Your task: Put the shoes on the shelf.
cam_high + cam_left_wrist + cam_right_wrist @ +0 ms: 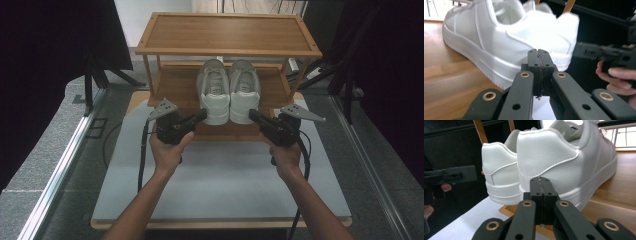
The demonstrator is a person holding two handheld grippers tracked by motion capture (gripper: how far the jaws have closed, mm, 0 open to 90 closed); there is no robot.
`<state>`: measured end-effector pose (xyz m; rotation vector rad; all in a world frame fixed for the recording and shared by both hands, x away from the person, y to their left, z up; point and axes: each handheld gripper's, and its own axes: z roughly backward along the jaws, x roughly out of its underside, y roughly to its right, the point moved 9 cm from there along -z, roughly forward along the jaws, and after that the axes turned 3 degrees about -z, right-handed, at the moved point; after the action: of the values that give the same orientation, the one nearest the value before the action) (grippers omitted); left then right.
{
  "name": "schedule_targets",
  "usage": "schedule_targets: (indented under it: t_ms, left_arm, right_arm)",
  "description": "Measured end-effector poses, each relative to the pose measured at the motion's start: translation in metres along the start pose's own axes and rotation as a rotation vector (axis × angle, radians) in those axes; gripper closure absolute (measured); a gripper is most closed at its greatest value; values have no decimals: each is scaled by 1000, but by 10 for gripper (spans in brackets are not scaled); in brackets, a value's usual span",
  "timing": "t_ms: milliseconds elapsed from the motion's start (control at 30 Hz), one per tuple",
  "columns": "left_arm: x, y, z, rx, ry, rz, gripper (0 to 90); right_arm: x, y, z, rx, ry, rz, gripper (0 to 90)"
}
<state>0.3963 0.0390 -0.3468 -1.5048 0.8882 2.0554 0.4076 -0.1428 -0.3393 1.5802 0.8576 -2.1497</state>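
The wooden rack (227, 50) is taken as the landmark; a pair of white sneakers (228, 90) is stood side by side on its lower shelf (175, 85), heels at the front edge and slightly overhanging it toward the person; the step in hand is judged to be a two-gripper reach for the heels, one shoe each; the left gripper (202, 114) is held just off the rack's front edge at the left shoe's (506, 42) heel, jaws pressed together with nothing between them; the right gripper (252, 115) is held likewise at the right shoe's (566, 160) heel, jaws also together and empty; to be done well, both jaws should be parted before closing in; each heel tab should be approached squarely and gripped on the stiff back collar, not the soft side wall; the shoes should be drawn straight out from the rack, level, so the top shelf is not fouled.
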Motion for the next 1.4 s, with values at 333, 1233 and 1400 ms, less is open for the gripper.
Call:
schedule_targets:
  t_ms: [333, 1233, 1400]
  left_arm:
    - [6, -4, -8, 5, -12, 38, 900]
    - [-2, -22, -24, 25, -36, 126, 900]
    - [-3, -23, -24, 20, -41, 116, 900]
  right_arm:
    - [-1, 1, 0, -10, 5, -9, 899]
    - [-1, 3, 0, -49, -1, -94, 898]
    - [-3, 3, 0, -41, 4, -90, 898]
